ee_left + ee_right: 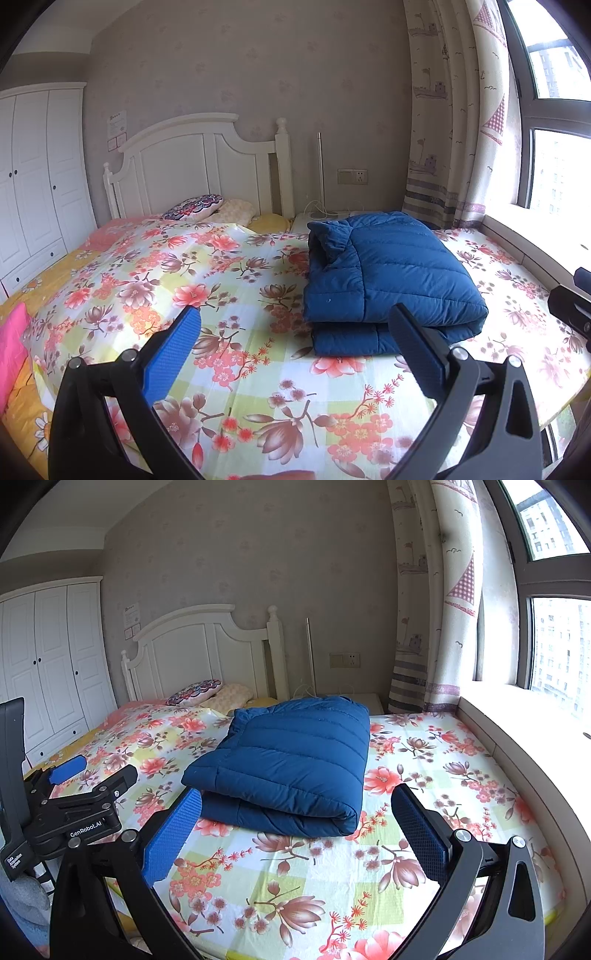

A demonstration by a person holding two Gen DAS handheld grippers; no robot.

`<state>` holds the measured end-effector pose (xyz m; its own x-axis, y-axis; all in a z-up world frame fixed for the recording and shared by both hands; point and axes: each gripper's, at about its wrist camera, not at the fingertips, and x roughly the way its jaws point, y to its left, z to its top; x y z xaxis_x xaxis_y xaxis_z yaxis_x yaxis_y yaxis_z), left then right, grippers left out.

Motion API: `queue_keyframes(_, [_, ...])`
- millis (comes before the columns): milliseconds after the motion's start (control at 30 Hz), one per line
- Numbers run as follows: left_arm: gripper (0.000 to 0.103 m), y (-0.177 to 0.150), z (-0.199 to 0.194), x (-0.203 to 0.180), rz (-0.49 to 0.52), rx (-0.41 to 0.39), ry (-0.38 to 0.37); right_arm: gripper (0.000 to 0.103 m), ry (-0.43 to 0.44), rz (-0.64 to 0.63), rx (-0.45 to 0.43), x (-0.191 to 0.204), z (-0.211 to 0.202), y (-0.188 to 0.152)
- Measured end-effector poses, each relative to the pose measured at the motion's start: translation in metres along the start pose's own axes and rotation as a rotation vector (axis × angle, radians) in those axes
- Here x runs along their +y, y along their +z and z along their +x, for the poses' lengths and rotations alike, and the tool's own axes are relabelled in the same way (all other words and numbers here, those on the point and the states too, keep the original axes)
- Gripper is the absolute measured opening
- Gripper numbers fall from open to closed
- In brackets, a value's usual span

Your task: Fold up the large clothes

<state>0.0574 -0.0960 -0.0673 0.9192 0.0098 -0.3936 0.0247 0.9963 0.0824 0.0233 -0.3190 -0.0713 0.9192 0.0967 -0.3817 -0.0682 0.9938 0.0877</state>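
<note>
White "GenRobot.AI" lettering marks the left gripper [79, 771].

The lower layers of the folded blue quilted down jacket [391, 273] are mostly hidden beneath its top layer. The white panelled wardrobe [48, 664] is cut off by the left edge. Print on the small paper notice [116, 124] on the wall is too small to read.

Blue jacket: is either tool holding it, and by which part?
Neither. The left tool and right tool are open and empty; the folded blue jacket lies free on the bed.
</note>
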Motion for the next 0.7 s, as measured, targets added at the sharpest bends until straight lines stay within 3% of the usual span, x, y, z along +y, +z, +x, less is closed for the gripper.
queue_keyframes(700, [0.101, -0.0027, 0.0006, -0.0002, 0.009, 0.003, -0.003, 0.099, 0.000, 0.008, 0.011, 0.0055, 0.0027, -0.0032])
